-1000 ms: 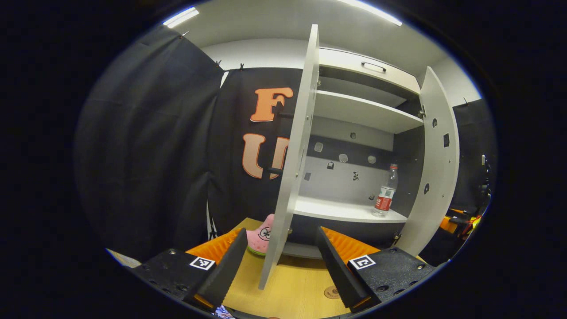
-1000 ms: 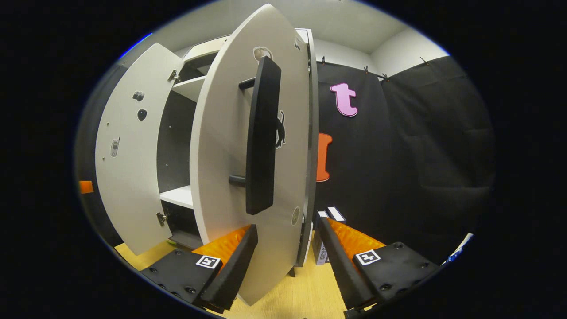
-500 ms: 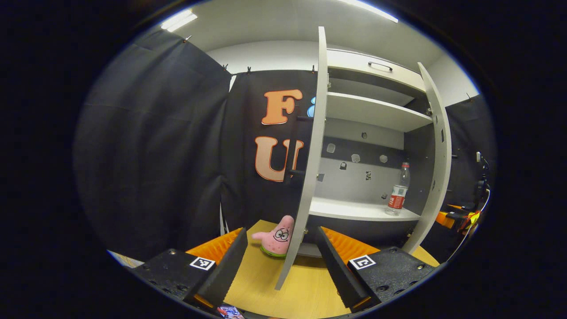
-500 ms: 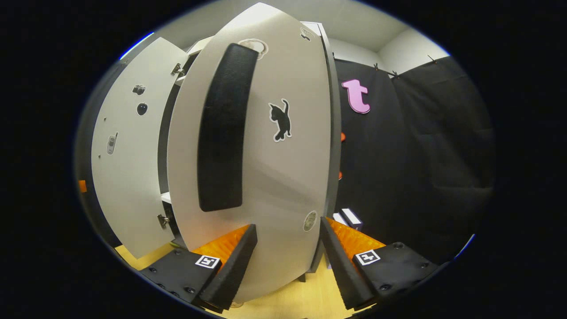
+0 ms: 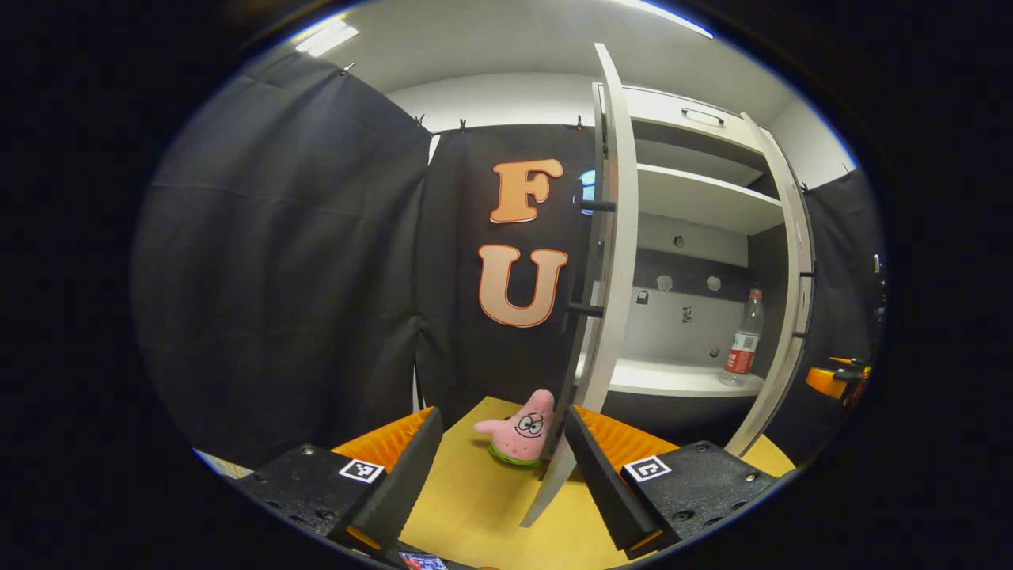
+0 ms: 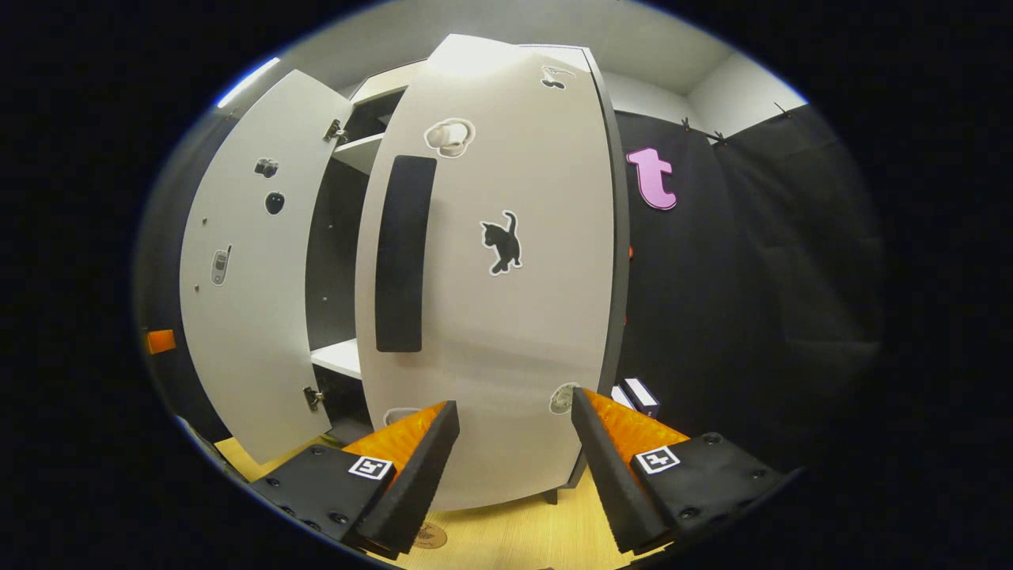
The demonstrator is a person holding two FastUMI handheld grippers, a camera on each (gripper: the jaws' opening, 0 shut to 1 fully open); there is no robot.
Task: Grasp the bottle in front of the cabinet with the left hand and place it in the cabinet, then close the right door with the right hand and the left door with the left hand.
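The bottle (image 5: pixel 742 339) already stands upright on the cabinet's lower shelf (image 5: pixel 673 380), far ahead and to the right of the left hand-held gripper (image 5: pixel 502 463). The right door (image 6: pixel 491 277) is nearly closed, just ahead of the right hand-held gripper (image 6: pixel 510 459), whose fingers are spread wide and hold nothing. The left gripper is equally wide open and empty. The left door (image 5: pixel 605 261) stands edge-on directly ahead of it, its long axis vertical, lower edge near the gripper's right finger. The left gripper is the nearer one, and closing probably needs a sideways push toward the cabinet. A pink starfish plush (image 5: pixel 518 427) sits on the table (image 5: pixel 483 507) just ahead.
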